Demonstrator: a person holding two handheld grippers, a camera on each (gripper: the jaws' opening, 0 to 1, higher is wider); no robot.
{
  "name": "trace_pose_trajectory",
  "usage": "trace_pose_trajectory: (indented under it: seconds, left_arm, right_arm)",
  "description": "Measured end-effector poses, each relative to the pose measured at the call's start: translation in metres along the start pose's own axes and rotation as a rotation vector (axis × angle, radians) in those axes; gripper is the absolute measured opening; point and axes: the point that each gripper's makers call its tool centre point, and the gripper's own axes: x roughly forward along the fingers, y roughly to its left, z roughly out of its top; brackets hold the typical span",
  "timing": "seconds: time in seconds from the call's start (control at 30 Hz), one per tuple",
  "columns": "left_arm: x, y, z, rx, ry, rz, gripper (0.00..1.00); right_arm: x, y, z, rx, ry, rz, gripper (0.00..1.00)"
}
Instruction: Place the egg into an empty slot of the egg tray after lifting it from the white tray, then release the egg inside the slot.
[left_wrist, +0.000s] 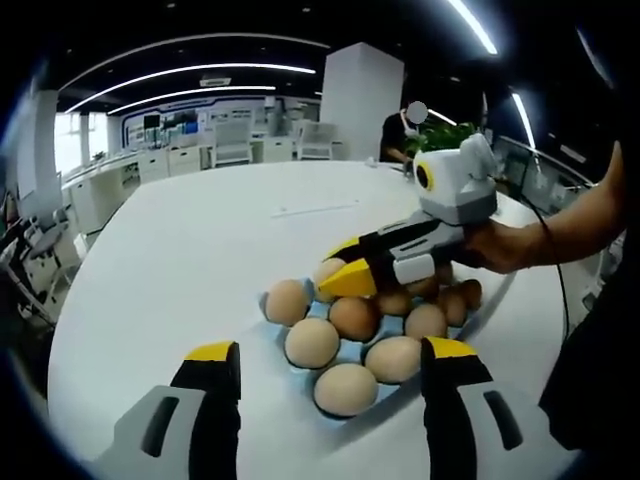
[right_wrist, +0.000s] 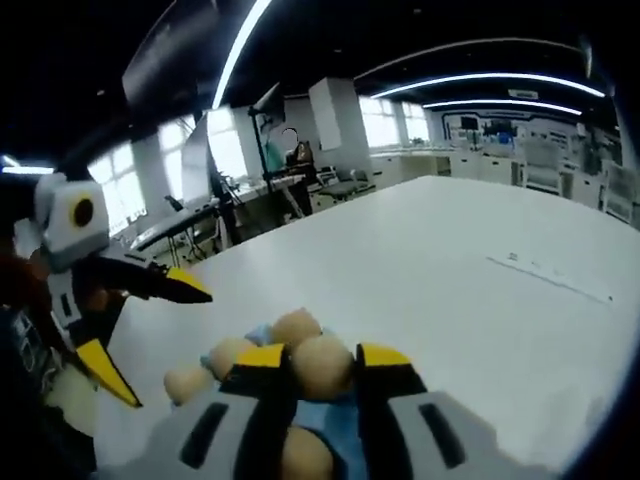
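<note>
Several brown eggs sat together on a pale blue egg tray (left_wrist: 272, 305) that rested on a broad white surface (left_wrist: 200, 250). In the left gripper view, the left claw (left_wrist: 330, 375) hung just short of the near edge of the tray with its two yellow-tipped jaws spread wide apart and nothing between them. The nearest egg (left_wrist: 346, 388) lay between them in the picture, further off. From the right side of that view, the right claw (left_wrist: 340, 272) came in, held by a person's hand (left_wrist: 505, 245), and its yellow tips were down over the eggs at the far part of the tray, pressed around a pale egg (left_wrist: 326, 270). In the right gripper view, the same right claw (right_wrist: 322, 368) had its jaws drawn close on either side of a brown egg (right_wrist: 322, 365), gripping it just above the blue tray (right_wrist: 320, 415) (whether the egg already touched a slot, the view did not show). Other eggs lay close around it, one beyond it (right_wrist: 298, 326) and two to the left (right_wrist: 228, 355). The left claw (right_wrist: 150, 335) appeared at the left of this view with its jaws wide apart, near the tray. Behind the surface stood office desks, chairs and a white pillar (left_wrist: 360, 100), with long strip lights (left_wrist: 180, 70) on the dark ceiling.
</note>
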Motion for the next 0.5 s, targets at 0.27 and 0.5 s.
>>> trace_pose_trajectory:
  seconds: [0.27,0.5]
  left_arm:
    - [-0.0015,0.0023,0.0011,0.008,-0.005,0.014,0.73]
    - [-0.0027,0.0029,0.0015,0.017,-0.003,0.023,0.74]
  right_arm:
    - [0.0008,0.0003,-0.0014,0.035,0.004,0.022,0.25]
    - [-0.0043,-0.0007,0.0041,0.010,-0.037,0.008,0.25]
